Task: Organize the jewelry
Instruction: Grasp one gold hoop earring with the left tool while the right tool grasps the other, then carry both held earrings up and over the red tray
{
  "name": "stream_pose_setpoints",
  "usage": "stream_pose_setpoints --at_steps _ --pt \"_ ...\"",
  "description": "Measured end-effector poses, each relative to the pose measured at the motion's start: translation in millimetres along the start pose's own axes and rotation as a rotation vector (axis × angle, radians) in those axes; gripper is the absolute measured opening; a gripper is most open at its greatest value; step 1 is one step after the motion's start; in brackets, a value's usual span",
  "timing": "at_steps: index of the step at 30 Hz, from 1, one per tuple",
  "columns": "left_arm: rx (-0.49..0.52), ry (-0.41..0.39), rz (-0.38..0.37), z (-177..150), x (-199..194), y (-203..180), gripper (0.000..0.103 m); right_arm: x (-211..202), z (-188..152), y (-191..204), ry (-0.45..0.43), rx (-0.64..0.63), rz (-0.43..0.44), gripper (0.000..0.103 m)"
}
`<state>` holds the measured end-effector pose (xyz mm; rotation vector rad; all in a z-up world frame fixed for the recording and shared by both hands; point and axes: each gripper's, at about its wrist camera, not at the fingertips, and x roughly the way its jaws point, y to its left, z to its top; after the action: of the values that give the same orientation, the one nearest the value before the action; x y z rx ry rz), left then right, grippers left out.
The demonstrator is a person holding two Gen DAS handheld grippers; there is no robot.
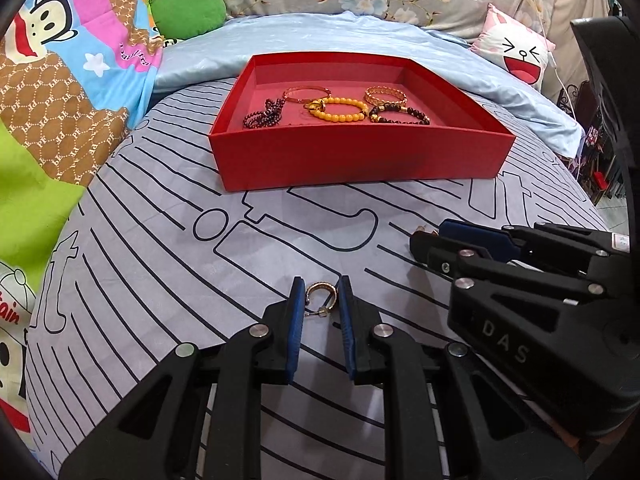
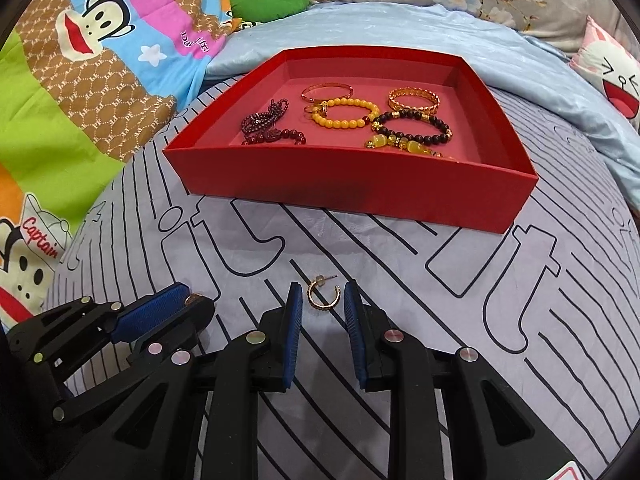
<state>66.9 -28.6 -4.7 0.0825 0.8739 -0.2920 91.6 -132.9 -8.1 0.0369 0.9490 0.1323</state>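
Note:
Two gold hoop earrings are in play on the striped sheet. One earring (image 1: 321, 298) stands on edge between the blue pads of my left gripper (image 1: 320, 292), which is shut on it. The other earring (image 2: 324, 297) lies flat on the sheet between the pads of my right gripper (image 2: 323, 294), with slim gaps on both sides, so that gripper is open. The two grippers are side by side, the left gripper (image 2: 196, 304) close on the right one's left. Ahead sits the red tray (image 1: 360, 156), holding several bracelets, among them a yellow bead bracelet (image 2: 347, 114).
The grey striped sheet (image 2: 460, 320) covers the bed in front of the red tray (image 2: 352, 188). A light blue quilt (image 1: 320, 36) lies behind the tray. A cartoon blanket (image 1: 80, 72) borders the left side, and pillows (image 1: 516, 52) line the back right.

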Motion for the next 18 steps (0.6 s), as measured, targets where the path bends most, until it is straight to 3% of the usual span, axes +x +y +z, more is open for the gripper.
stream_pose_setpoints --at_steps 5,18 --pt "0.001 0.0 0.0 -0.1 -0.3 0.1 0.017 0.9 0.4 -2.3 -0.006 0.006 -0.006 0.017" --pt "0.007 0.005 0.018 0.7 0.2 -2.1 0.017 -6.5 -3.0 -9.6 -0.011 0.028 0.002 0.016"
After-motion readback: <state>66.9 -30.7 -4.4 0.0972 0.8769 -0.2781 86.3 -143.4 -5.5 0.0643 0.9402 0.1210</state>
